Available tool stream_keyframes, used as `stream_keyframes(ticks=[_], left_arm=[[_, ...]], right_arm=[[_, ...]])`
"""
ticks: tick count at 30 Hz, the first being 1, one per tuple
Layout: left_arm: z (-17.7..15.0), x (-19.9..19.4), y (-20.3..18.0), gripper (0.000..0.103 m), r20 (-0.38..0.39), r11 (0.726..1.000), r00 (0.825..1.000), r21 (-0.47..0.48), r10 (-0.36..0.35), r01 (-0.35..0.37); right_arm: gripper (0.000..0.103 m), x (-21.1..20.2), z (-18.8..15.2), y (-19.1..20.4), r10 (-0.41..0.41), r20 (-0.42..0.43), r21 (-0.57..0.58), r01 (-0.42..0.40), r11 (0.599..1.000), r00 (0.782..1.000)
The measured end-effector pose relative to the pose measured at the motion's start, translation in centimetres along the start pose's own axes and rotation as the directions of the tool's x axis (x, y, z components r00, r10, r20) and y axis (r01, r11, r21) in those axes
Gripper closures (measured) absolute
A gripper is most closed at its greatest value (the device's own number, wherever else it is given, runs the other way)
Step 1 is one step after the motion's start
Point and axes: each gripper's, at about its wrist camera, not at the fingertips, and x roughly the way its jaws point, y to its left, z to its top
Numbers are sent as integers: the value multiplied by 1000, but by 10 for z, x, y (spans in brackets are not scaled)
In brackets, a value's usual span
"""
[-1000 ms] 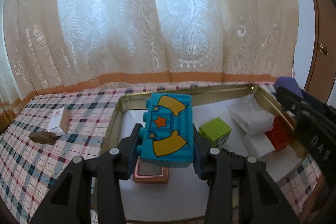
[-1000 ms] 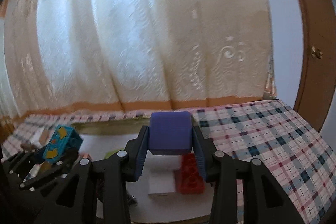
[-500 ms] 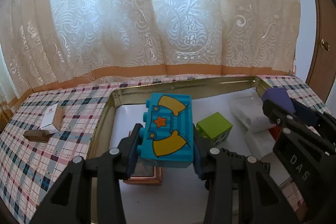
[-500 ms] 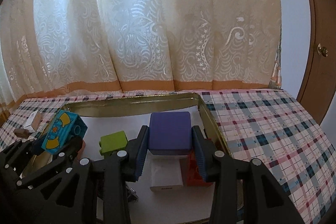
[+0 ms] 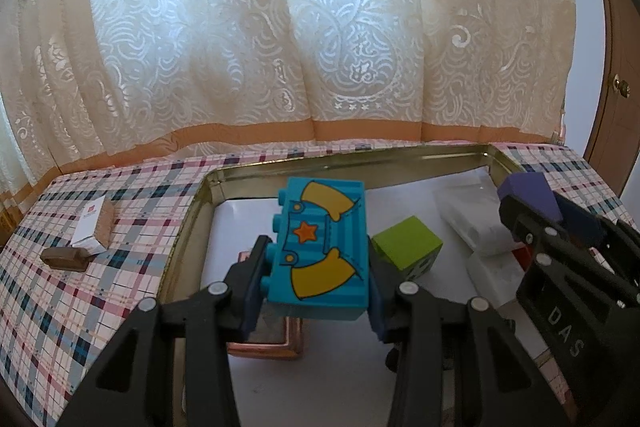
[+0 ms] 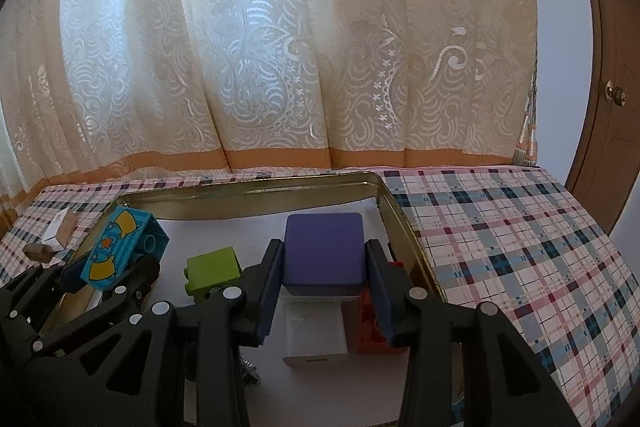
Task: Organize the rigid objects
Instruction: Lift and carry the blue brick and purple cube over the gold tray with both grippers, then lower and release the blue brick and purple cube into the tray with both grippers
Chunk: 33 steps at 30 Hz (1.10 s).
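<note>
Left claw (image 5: 318,291) clamped on the turquoise plastic building brick with yellow-and-star print (image 5: 320,247), held above the gold metal tray (image 5: 192,223). Brick's long axis runs away from the camera, studs facing left, printed face up. Right claw (image 6: 324,291) gripping the purple rounded-corner block (image 6: 324,251), flat face up, over the white box (image 6: 314,335) and red brick (image 6: 370,327) at the tray's right side. Lime green cube (image 5: 406,243) sits in the tray between the two. Tray rests on the plaid-cloth worktop (image 6: 500,239).

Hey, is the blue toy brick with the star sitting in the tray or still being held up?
Held up. The left gripper is shut on the blue brick, above the tray.
</note>
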Motion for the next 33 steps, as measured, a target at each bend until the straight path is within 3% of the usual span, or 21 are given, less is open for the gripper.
stream_keyframes(ticks=[20, 23, 24, 26, 30, 31, 32, 33], left_arm=[[3, 13, 1, 61, -54, 1000, 998, -9, 17, -18], [5, 15, -5, 60, -44, 996, 996, 44, 75, -73], [5, 15, -7, 57, -37, 995, 995, 60, 88, -85], [5, 13, -6, 43, -21, 994, 995, 62, 93, -91], [4, 8, 2, 26, -5, 999, 999, -2, 48, -48], [4, 5, 4, 15, 5, 999, 999, -8, 38, -38], [3, -1, 3, 0, 31, 1000, 999, -9, 21, -20], [3, -6, 2, 1, 62, 1000, 998, -5, 24, -24]], right_arm=[[59, 20, -1, -4, 20, -76, 37, -17, 999, 997], [59, 24, 0, 0, 42, -89, 20, -41, 999, 995], [59, 26, 0, 1, 48, -94, 19, -46, 999, 994], [58, 28, -1, -2, 73, -104, 41, -70, 997, 992], [56, 22, -2, -14, 75, -67, 115, -67, 991, 995], [50, 20, -2, -18, 76, -54, 138, -68, 988, 996], [33, 18, -2, -21, 81, -40, 161, -74, 984, 996], [20, 15, -3, -24, 91, -23, 181, -85, 980, 996]])
